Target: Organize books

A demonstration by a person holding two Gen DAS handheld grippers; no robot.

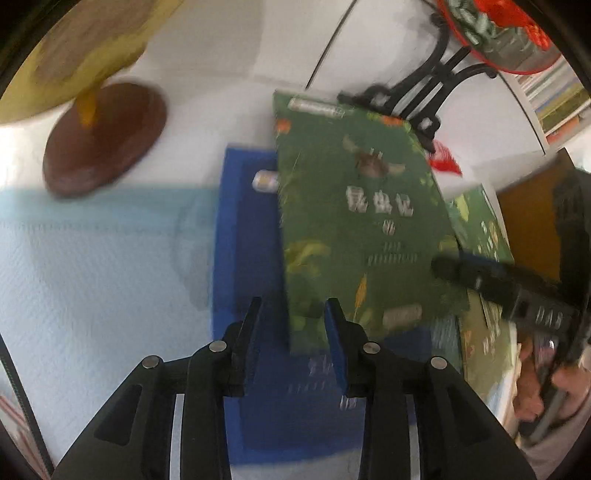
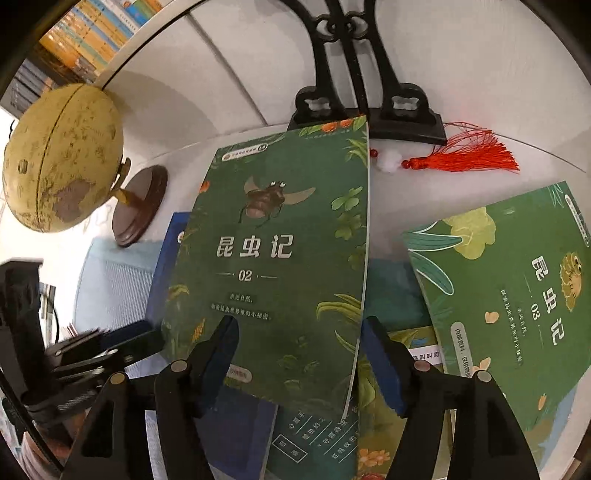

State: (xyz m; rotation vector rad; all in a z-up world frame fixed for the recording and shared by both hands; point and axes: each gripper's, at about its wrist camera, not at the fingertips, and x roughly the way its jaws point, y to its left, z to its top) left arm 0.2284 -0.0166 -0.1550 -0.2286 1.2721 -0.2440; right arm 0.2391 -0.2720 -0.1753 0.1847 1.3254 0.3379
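Note:
A green book marked 02 with a beetle on its cover lies on top of a blue book; it also shows in the left wrist view. A second green book marked 03 lies to its right. My left gripper is open over the blue book, at the near left corner of the 02 book. My right gripper is open and straddles the near edge of the 02 book; its finger shows at that book's right edge in the left wrist view.
A yellow globe on a brown base stands at the back left. A black ornate stand with a red tassel sits behind the books. A pale blue mat covers the white table. Bookshelves line the wall.

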